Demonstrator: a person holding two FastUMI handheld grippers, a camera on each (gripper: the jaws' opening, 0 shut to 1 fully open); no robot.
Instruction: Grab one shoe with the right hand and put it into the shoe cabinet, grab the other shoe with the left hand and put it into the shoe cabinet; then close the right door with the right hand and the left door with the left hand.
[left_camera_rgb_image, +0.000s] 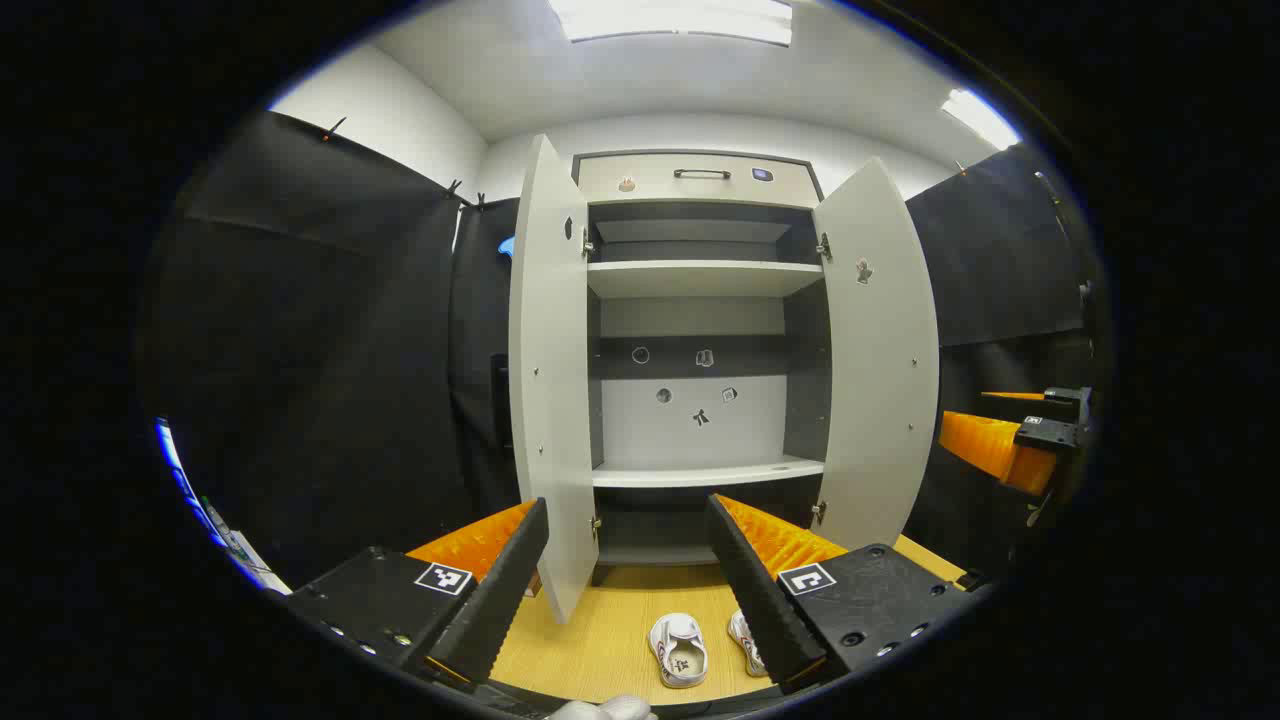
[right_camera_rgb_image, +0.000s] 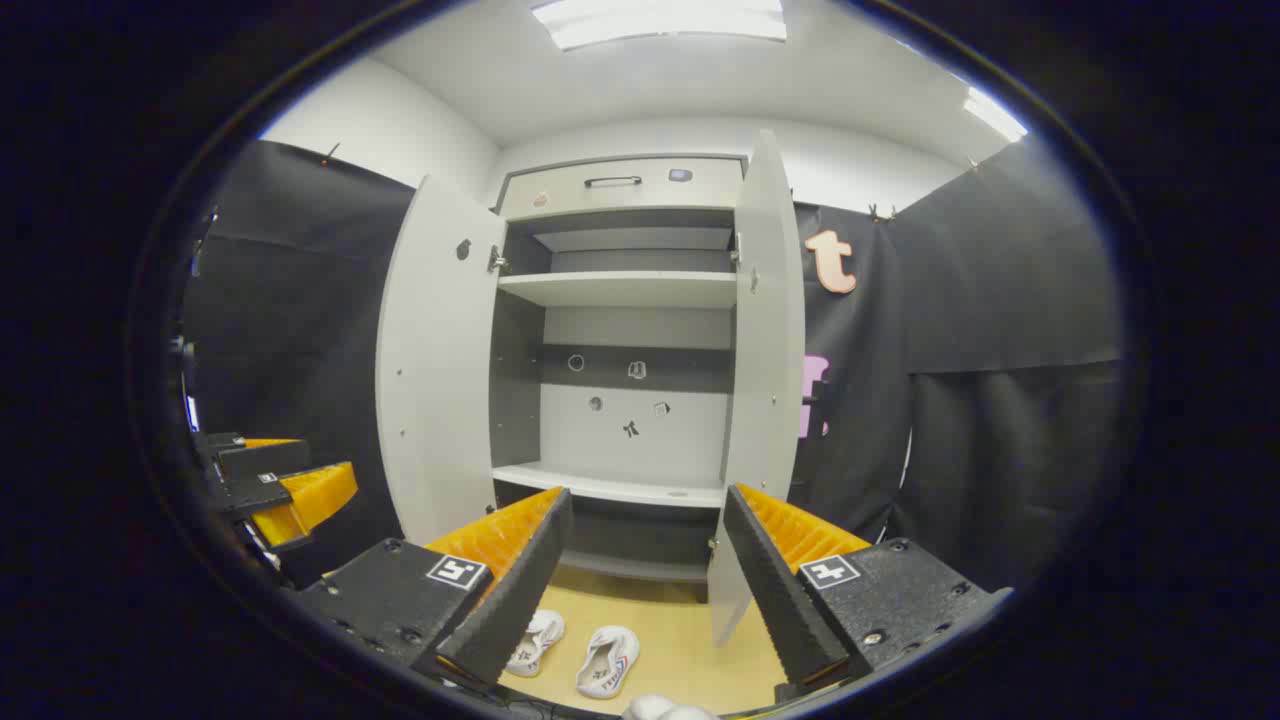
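Observation:
Two white shoes lie side by side on the wooden floor in front of the shoe cabinet (left_camera_rgb_image: 700, 320): one shoe (left_camera_rgb_image: 678, 650) and its mate (left_camera_rgb_image: 746, 642) in the left gripper view, the same pair (right_camera_rgb_image: 607, 660) (right_camera_rgb_image: 537, 640) in the right gripper view. Both cabinet doors stand wide: left door (left_camera_rgb_image: 548, 380), right door (left_camera_rgb_image: 880, 360). The shelves inside are bare. My left gripper (left_camera_rgb_image: 628, 585) is open, held above the shoes. My right gripper (right_camera_rgb_image: 645, 590) is open too, also above them. The right gripper (left_camera_rgb_image: 1020, 440) also appears at the right edge of the left gripper view.
Black cloth walls close in on both sides of the cabinet (right_camera_rgb_image: 620, 330). A drawer with a handle (left_camera_rgb_image: 701, 174) tops the cabinet. The wooden floor (left_camera_rgb_image: 610, 630) runs from the cabinet toward me. A white-gloved hand (left_camera_rgb_image: 610, 708) peeks in at the bottom edge.

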